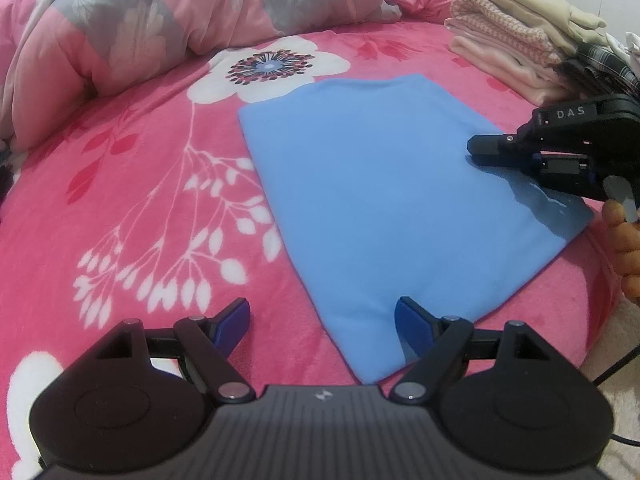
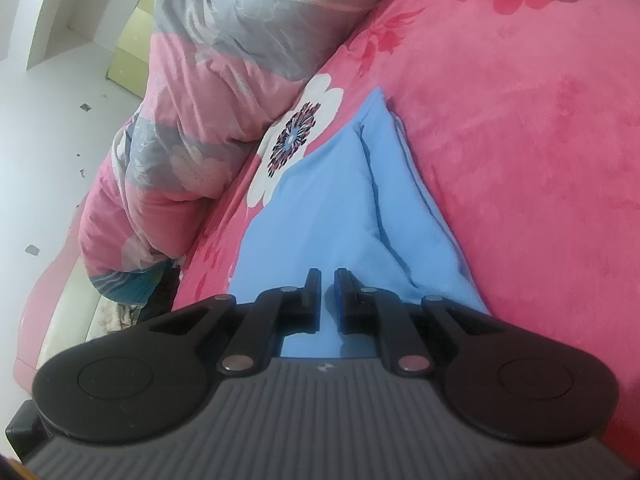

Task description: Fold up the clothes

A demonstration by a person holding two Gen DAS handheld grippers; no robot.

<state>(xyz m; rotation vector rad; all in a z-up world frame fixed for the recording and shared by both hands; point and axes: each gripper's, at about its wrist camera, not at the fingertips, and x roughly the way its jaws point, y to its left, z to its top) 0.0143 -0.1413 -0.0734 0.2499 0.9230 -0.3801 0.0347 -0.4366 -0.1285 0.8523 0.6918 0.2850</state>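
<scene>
A light blue garment (image 1: 384,200) lies folded into a flat rectangle on the pink flowered blanket (image 1: 140,184). My left gripper (image 1: 322,318) stands open low over the garment's near corner; its right finger is on the cloth and its left finger is over the blanket. In the left wrist view my right gripper (image 1: 478,148) comes in from the right, just above the garment's right edge, with a shadow under it. The right wrist view shows the right gripper (image 2: 328,286) with its jaws almost together over the blue garment (image 2: 320,208), which has a long crease. No cloth is lifted.
A rumpled pink and grey quilt (image 1: 168,28) is piled along the far side of the bed. A stack of folded clothes (image 1: 520,40) sits at the far right. A hand (image 1: 624,248) holds the right gripper near the bed's right edge.
</scene>
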